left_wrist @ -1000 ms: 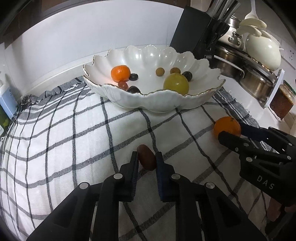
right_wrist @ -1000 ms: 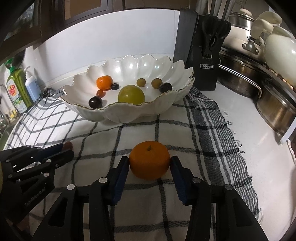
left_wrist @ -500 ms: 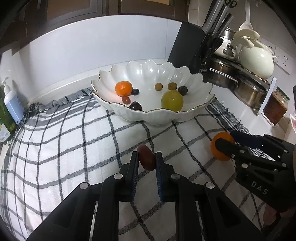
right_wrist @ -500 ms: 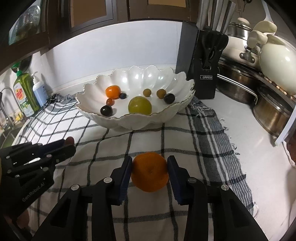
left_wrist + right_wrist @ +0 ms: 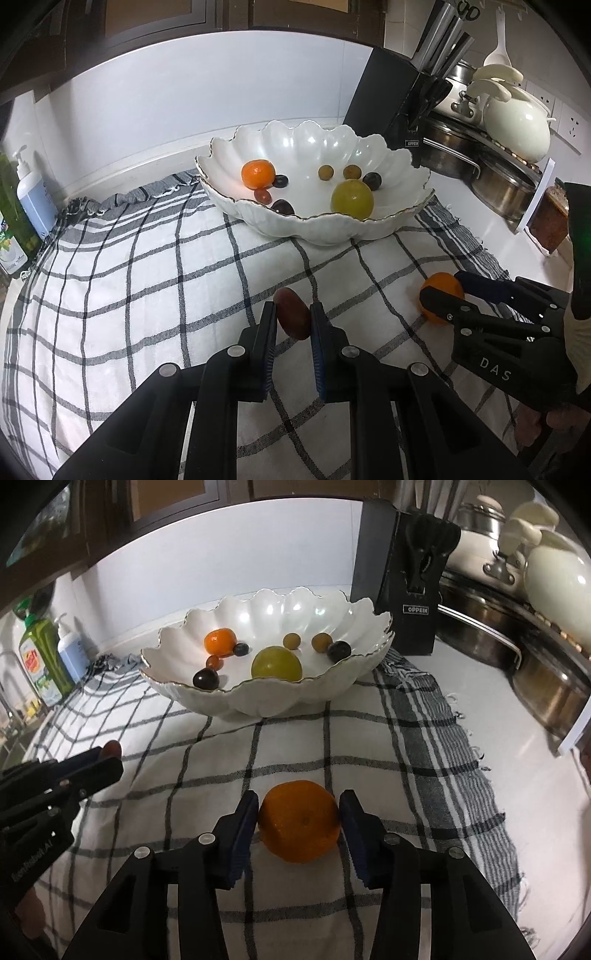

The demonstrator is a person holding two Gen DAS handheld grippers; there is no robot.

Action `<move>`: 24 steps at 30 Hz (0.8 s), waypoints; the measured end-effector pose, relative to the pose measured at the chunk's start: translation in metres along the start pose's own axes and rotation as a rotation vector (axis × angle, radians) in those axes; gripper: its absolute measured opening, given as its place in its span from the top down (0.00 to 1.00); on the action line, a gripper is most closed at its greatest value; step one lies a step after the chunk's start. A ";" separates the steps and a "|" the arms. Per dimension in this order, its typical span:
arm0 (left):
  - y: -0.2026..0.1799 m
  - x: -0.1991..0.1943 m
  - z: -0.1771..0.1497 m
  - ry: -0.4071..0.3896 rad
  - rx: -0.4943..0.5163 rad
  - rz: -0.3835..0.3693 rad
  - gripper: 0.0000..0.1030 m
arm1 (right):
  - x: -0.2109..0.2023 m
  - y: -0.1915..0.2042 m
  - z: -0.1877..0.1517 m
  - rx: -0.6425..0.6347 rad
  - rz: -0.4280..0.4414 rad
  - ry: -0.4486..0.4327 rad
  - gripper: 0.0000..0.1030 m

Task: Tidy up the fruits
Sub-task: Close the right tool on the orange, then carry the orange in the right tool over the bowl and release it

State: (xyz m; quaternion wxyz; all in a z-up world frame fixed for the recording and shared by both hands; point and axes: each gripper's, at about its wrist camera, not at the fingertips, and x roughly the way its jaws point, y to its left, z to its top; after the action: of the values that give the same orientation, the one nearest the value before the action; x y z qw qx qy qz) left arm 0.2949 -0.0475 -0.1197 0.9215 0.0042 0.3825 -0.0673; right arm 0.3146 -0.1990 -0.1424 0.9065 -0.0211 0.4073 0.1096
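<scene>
My left gripper (image 5: 293,314) is shut on a dark red oval fruit (image 5: 293,313) and holds it above the checked cloth (image 5: 147,280). My right gripper (image 5: 298,812) is shut on an orange (image 5: 299,821), also lifted off the cloth; it shows at the right of the left wrist view (image 5: 441,295). The white scalloped bowl (image 5: 332,229) stands beyond both, holding a small orange (image 5: 258,173), a yellow-green round fruit (image 5: 351,199) and several small dark and tan fruits. The left gripper shows at the left edge of the right wrist view (image 5: 92,764).
A black knife block (image 5: 395,99) stands right behind the bowl. Steel pots (image 5: 502,188) and a cream kettle (image 5: 517,125) fill the right counter. Soap bottles (image 5: 29,199) stand at the far left. The cloth's fringed edge (image 5: 472,760) ends on the white counter.
Both grippers have risen and drawn back from the bowl, each carrying its fruit off the cloth. The bowl and its fruits have not moved.
</scene>
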 end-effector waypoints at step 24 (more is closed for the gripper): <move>-0.004 -0.025 0.026 -0.098 0.027 -0.031 0.82 | -0.055 0.007 0.021 0.002 0.001 -0.163 0.58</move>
State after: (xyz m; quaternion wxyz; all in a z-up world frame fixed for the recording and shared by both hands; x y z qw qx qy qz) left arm 0.2949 -0.0501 -0.0838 0.9378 0.0072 0.3362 -0.0867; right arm 0.2926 -0.1994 -0.0870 0.9367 -0.0107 0.3320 0.1109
